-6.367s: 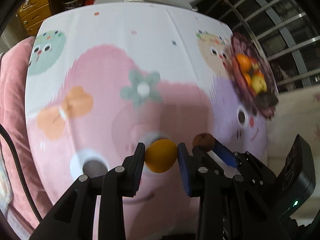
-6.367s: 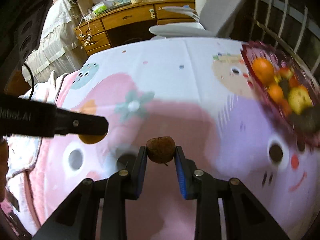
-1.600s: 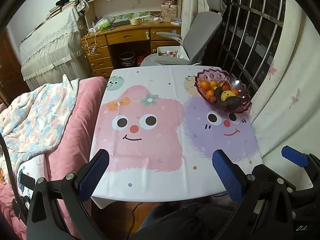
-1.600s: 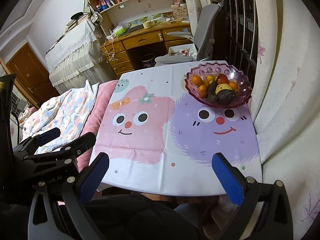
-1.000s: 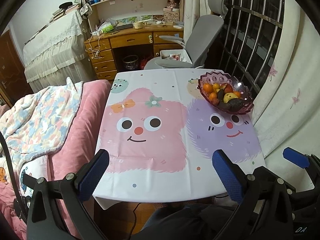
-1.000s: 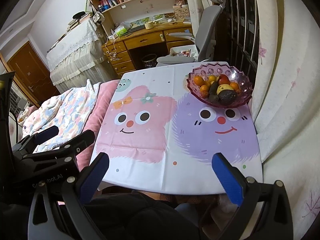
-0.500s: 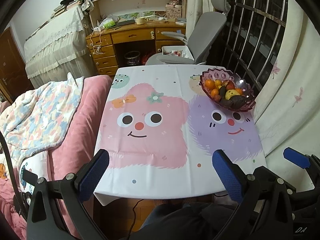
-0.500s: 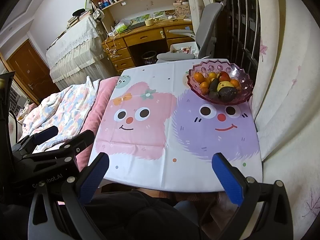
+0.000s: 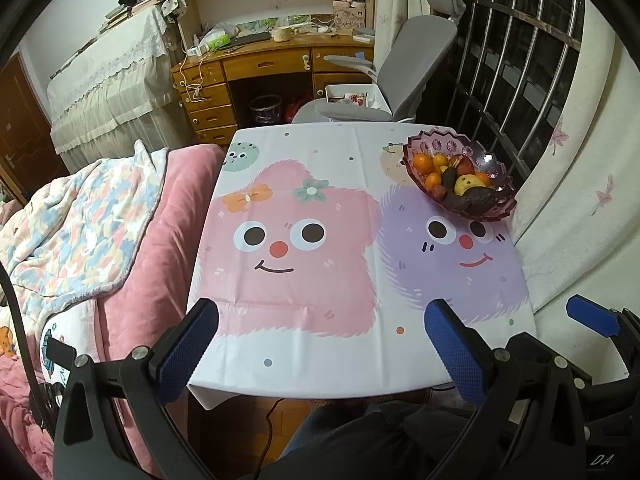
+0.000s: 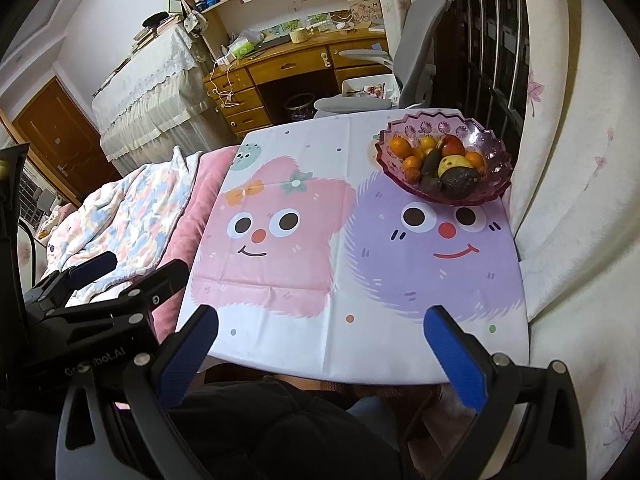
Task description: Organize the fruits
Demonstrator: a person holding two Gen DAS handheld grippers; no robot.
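Two hand-held grippers, left [image 9: 320, 344] and right [image 10: 320, 344], gape wide, empty, above the bench's [image 9: 320, 368] near edge; one fruit-filled purple glass bowl [image 9: 496, 204] sits far right.

A wooden desk [image 9: 264, 76] and grey chair [image 9: 404, 64] stand beyond the table [image 9: 320, 280].

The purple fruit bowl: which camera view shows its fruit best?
The right wrist view: the purple fruit bowl appears larger there, its fruit easier to tell apart. The left wrist view shows the same bowl smaller and more side-on.
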